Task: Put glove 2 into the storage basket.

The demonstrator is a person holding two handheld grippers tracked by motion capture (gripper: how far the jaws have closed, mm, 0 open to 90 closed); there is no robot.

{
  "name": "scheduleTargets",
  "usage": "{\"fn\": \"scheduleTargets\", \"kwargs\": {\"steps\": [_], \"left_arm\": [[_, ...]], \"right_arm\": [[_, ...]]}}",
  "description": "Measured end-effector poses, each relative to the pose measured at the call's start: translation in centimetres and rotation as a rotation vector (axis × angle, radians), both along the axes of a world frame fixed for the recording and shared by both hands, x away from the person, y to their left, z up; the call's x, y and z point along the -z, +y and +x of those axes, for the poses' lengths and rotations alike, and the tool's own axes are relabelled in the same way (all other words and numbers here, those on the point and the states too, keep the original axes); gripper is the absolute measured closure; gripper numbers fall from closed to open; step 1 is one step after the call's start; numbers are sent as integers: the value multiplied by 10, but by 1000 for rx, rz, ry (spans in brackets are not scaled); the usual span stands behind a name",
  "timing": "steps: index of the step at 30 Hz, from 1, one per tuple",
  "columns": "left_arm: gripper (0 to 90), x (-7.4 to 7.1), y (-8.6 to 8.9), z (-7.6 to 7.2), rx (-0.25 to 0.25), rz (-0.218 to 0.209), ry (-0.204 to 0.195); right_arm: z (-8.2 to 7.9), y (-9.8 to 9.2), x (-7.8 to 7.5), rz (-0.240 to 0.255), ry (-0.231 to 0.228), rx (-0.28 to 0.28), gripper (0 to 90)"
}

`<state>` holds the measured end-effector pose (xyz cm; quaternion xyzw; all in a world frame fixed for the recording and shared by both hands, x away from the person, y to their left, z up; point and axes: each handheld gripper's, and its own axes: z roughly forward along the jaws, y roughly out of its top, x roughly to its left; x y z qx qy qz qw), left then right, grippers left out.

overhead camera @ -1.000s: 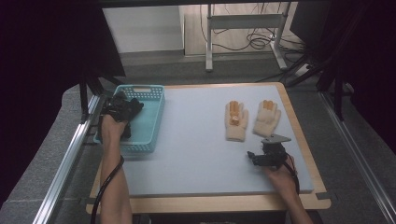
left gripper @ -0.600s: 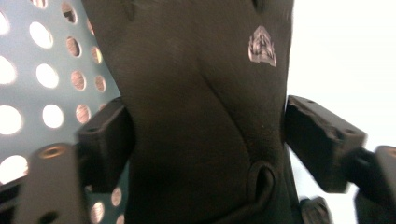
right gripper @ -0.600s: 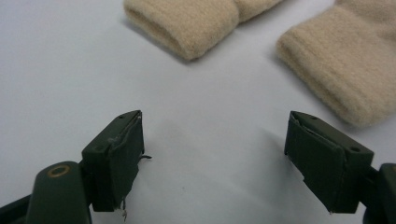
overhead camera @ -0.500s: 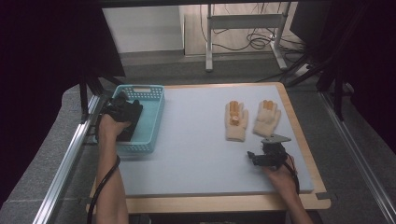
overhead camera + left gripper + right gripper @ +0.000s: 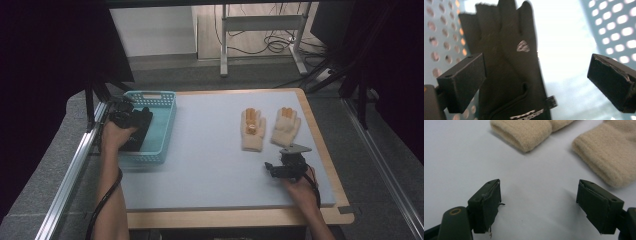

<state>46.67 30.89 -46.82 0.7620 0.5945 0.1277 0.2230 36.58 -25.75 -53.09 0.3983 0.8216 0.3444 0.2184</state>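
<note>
The black glove (image 5: 509, 75) lies in the blue basket (image 5: 162, 127) at the tabletop's left edge, below the left gripper (image 5: 536, 82), whose fingers have just opened wide. The left gripper view shows its grey logo. The right gripper (image 5: 539, 205) is open too.

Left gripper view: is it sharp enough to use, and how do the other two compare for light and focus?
Left gripper view: soft with motion blur, the black glove smeared at its edges, the basket floor glaring almost white. Right gripper view: evenly lit, the table crisp, the beige gloves slightly out of focus. High view: the table well lit, the surroundings near black.
</note>
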Motion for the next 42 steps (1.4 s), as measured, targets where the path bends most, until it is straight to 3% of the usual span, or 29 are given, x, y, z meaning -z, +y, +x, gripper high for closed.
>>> {"fn": "scheduleTargets", "kwargs": {"steps": [6,11,20,29,37,42], "left_arm": [[16,-11,-14,-8,53,-9,-66],[5,-18,-30,-17,110,26,-118],[0,-29,-52,-31,167,-1,-181],[0,-37,-77,-56,240,-87,-251],[0,-36,-100,-80,318,-114,-303],[0,-28,-124,-99,395,-134,-331]], "right_arm": [[0,0,0,-2,-1,-1,196],[0,0,0,-1,0,0,196],[0,0,0,-4,-2,-3,196],[0,0,0,-4,-2,0,196],[-1,1,0,-2,-3,1,196],[-1,1,0,-5,-5,2,196]]}}
